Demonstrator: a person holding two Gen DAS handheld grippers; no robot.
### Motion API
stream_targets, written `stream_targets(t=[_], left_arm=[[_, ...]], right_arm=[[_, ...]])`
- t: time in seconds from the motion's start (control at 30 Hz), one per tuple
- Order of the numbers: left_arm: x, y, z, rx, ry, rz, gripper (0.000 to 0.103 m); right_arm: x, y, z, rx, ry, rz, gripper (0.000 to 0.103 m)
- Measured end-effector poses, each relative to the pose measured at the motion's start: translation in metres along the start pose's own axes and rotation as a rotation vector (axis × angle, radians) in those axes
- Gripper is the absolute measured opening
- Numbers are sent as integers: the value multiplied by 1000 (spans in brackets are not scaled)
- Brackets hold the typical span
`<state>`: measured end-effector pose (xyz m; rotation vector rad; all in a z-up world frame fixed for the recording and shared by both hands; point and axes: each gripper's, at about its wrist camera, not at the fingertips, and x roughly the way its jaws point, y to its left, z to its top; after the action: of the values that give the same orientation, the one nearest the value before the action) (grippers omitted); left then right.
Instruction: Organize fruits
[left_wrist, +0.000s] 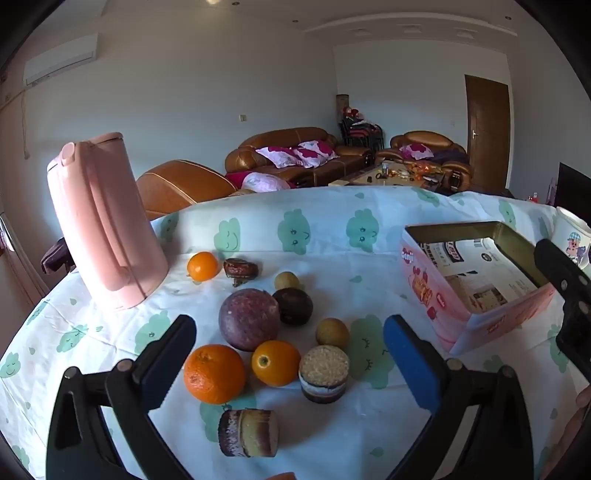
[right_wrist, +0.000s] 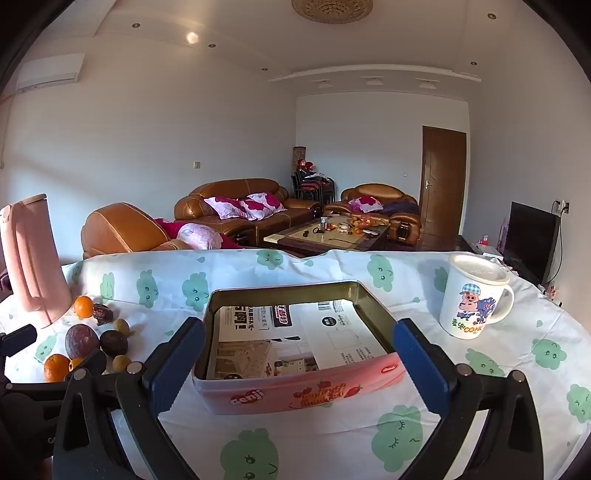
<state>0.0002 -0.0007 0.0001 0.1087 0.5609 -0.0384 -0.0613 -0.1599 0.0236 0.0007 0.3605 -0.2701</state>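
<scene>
A cluster of fruit waits on the cloth-covered worktop (left_wrist: 332, 236), none yet sorted: a large orange (left_wrist: 214, 373) and a smaller orange fruit (left_wrist: 275, 362) at the near edge of the group, a mottled purple passion fruit (left_wrist: 249, 319) and a darker one (left_wrist: 292, 305) just behind them, two small tan longan-like fruits (left_wrist: 332, 333) (left_wrist: 286, 281), and a mandarin (left_wrist: 202, 266) beside a shrivelled brown fruit (left_wrist: 241, 268) at the far left. Two cut sugarcane pieces (left_wrist: 324, 373) (left_wrist: 248, 432) lie nearest the camera. The left hand-held gripper (left_wrist: 288, 363) hovers over the near fruit with its blue pads spread wide and nothing between them, seemingly lined up for a first pick. To the right, well apart from the pile, stands an open pink biscuit tin (right_wrist: 295, 391) lined with printed paper and holding no fruit, the likely destination; the right hand-held gripper (right_wrist: 299, 363) faces it, likewise spread and empty, perhaps to steady it. A pink kettle (left_wrist: 103, 221) stands at far left, a lidded cartoon mug (right_wrist: 474, 295) at far right.
</scene>
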Motion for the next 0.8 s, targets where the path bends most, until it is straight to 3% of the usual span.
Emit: stream_targets(t=[0.3,0.8], left_arm=[[-8,0,-1,-12,-28,-11,103],[-6,2,-2,-13,-9,-10,103]], right_arm=[[2,-1,0,8,7,-2,102],[3,-2,-2,19,12,3,102]])
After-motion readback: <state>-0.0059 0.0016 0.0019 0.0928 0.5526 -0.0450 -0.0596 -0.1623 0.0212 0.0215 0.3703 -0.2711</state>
